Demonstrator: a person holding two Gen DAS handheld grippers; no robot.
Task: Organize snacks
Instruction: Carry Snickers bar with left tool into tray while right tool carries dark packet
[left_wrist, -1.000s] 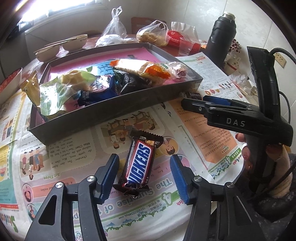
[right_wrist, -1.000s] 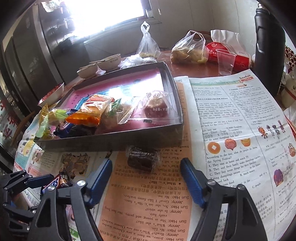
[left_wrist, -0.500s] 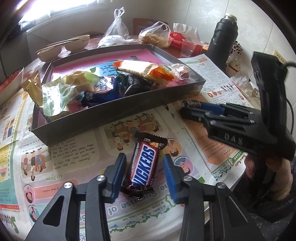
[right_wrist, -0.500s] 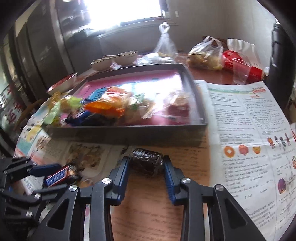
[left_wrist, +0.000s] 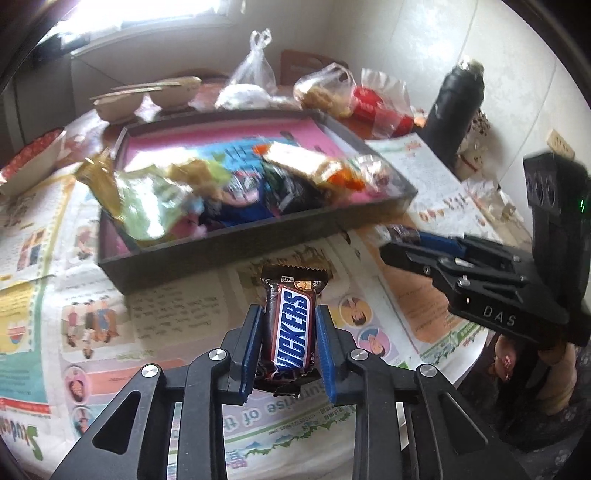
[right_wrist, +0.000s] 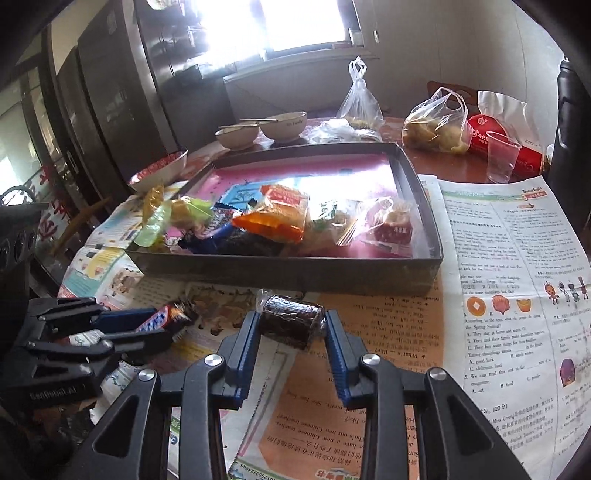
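Snickers (left_wrist: 291, 330) sits clamped between the blue pads of the left gripper (left_wrist: 289, 349), low centre of the left view, its crimped far end pointing up the frame toward the tray (left_wrist: 229, 242). It appears lifted just clear of the newspaper (left_wrist: 184, 314), though blur makes that hard to confirm. The right gripper (right_wrist: 291, 334), low centre of its own view, has its jaws closed on a dark wrapped cake (right_wrist: 290, 323), both pads touching the wrapper's sides; whether it has left the paper I cannot tell. Beyond both, the tray fills the middle of each frame, its near half heaped with packets (right_wrist: 273, 218), its far pink floor (right_wrist: 332, 177) bare. Bowls (right_wrist: 282, 125), bags (right_wrist: 434, 125), a cup (right_wrist: 500, 157) and a flask (left_wrist: 456, 114) stand behind it.

The step in hand looks like the pick-up, done by both hands at once. Next, each snack likely needs raising above the tray's near wall, carrying forward over it, and releasing onto a free patch, without knocking the heaped packets.
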